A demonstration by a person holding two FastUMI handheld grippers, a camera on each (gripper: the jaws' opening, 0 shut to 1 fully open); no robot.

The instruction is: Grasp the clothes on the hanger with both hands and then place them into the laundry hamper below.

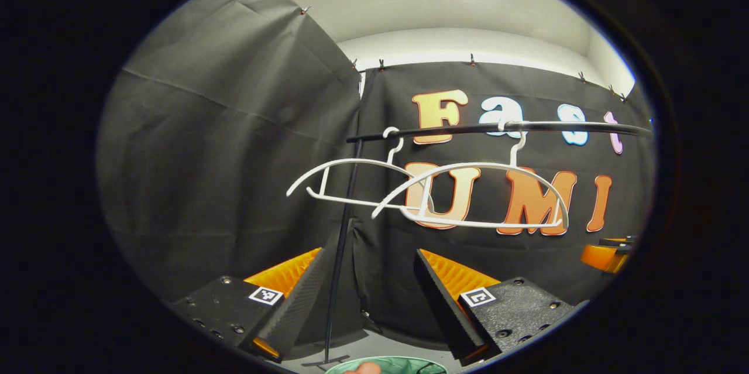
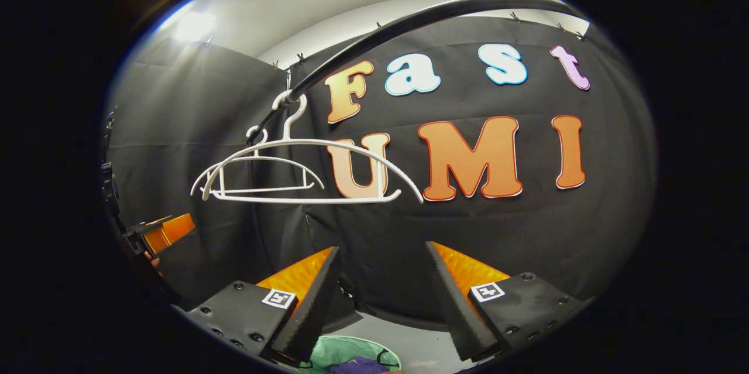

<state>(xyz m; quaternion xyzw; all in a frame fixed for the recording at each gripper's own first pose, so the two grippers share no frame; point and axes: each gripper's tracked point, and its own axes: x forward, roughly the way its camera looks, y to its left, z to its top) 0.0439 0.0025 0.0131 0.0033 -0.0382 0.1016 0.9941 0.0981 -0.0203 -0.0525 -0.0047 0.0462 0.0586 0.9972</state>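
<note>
In the left gripper view, the left gripper (image 1: 368, 298) sits nearest, its two fingers spread wide apart with nothing between them. Just below and between the fingers, at the bottom edge, lies the rim of the green laundry hamper (image 1: 404, 364), with a bit of something pinkish at its near edge. Beyond the fingers a thin black stand pole (image 1: 341, 251) rises from the floor to a dark rail (image 1: 497, 127). Two bare white hangers (image 1: 468, 198) hang from that rail, one partly behind the other, in front of the black cloth wall.

In the right gripper view, the right gripper (image 2: 380, 298) also has its fingers held well apart and empty. Below them the hamper (image 2: 333, 350) shows a purple garment (image 2: 360, 366) lying inside it. Farther off, the same two hangers (image 2: 304, 175) hang from the rail (image 2: 409, 23), bare. At the far left edge, part of the other gripper (image 2: 158, 232) is visible; whether it is open cannot be told from there.
</note>
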